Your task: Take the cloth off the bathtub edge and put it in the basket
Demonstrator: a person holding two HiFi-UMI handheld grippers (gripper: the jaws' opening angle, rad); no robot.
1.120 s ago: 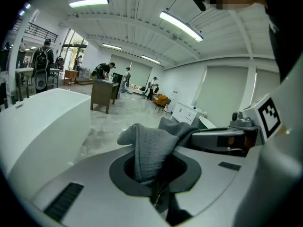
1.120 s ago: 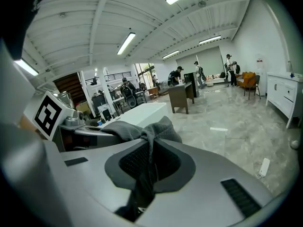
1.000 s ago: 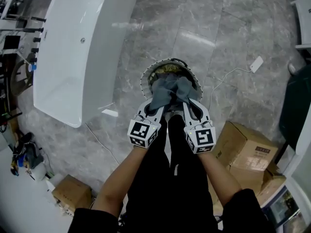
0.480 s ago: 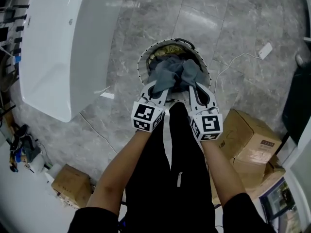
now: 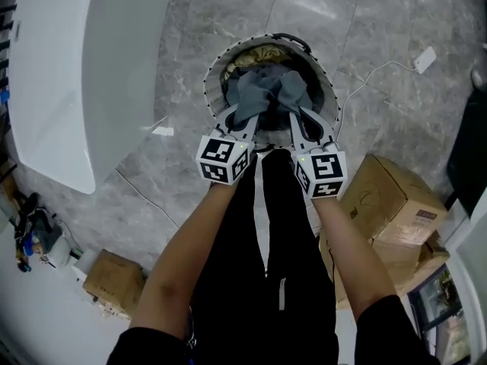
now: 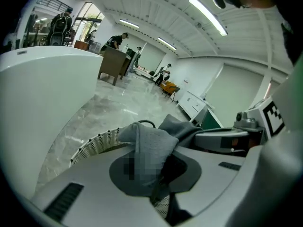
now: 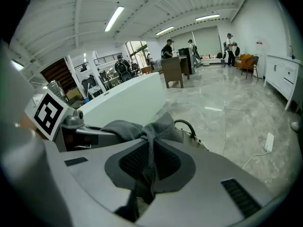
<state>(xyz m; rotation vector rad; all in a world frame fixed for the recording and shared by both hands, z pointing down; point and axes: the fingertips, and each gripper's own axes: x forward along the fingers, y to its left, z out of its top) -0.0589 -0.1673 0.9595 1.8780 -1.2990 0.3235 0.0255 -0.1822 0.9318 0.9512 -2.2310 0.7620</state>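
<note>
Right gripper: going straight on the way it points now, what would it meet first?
Probably the basket: the right gripper, shut on the cloth, points down into it. Whether wall or bottom comes first is unclear.

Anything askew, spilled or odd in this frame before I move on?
Nothing stands out. The grey cloth is pinched in the jaws of both the left gripper and the right gripper, bunched over the basket and inside its rim. A white corded plug lies loose on the floor to the right.
</note>
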